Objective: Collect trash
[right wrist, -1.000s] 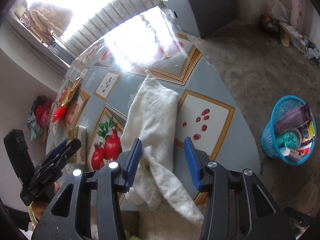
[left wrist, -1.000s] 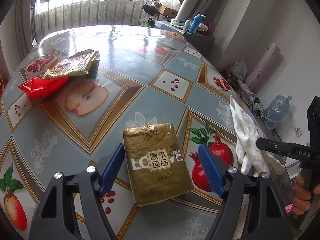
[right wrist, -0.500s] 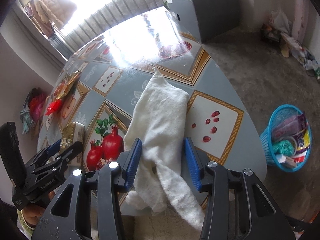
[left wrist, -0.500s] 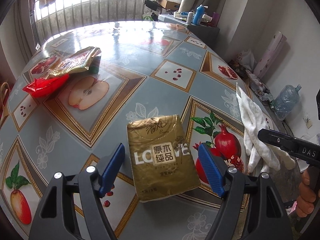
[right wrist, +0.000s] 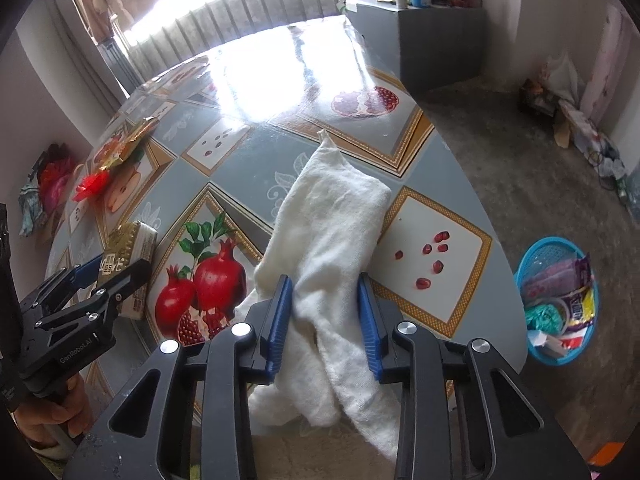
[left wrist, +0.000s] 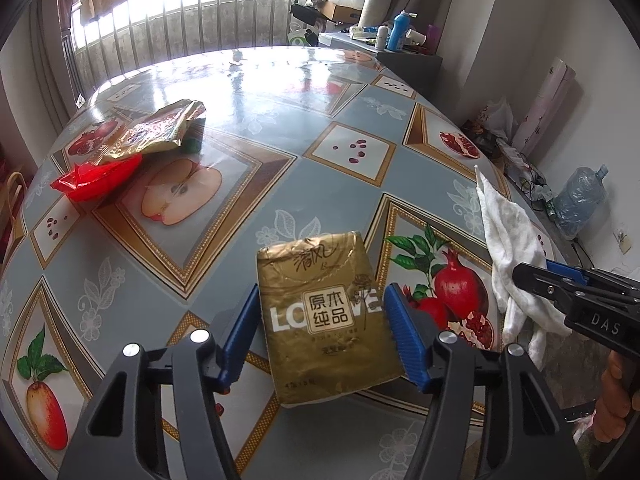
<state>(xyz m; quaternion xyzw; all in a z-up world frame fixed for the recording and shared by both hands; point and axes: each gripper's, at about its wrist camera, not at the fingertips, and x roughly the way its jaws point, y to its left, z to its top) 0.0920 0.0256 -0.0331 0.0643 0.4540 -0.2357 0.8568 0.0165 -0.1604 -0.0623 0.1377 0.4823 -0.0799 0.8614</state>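
Observation:
A gold tissue pack (left wrist: 324,316) lies flat on the fruit-print table (left wrist: 280,100). My left gripper (left wrist: 322,292) straddles it, jaws closing, blue pads right at its two long sides. A white cloth (right wrist: 332,220) hangs over the table's near edge. My right gripper (right wrist: 324,280) is over it with its jaws closing and the cloth filling the gap between the pads. The left gripper (right wrist: 120,264) and a hand show at the left of the right wrist view. Further left on the table lie a red wrapper (left wrist: 96,180) and a gold snack bag (left wrist: 160,130).
A blue basket (right wrist: 556,300) holding several wrappers stands on the concrete floor right of the table. A grey cabinet (right wrist: 432,40) with bottles on top is beyond the table. A large water bottle (left wrist: 580,200) and clutter line the far wall.
Both pairs of jaws have narrowed, the left around the tissue pack, the right around the cloth. The right gripper has shifted slightly along the cloth and rolled a little.

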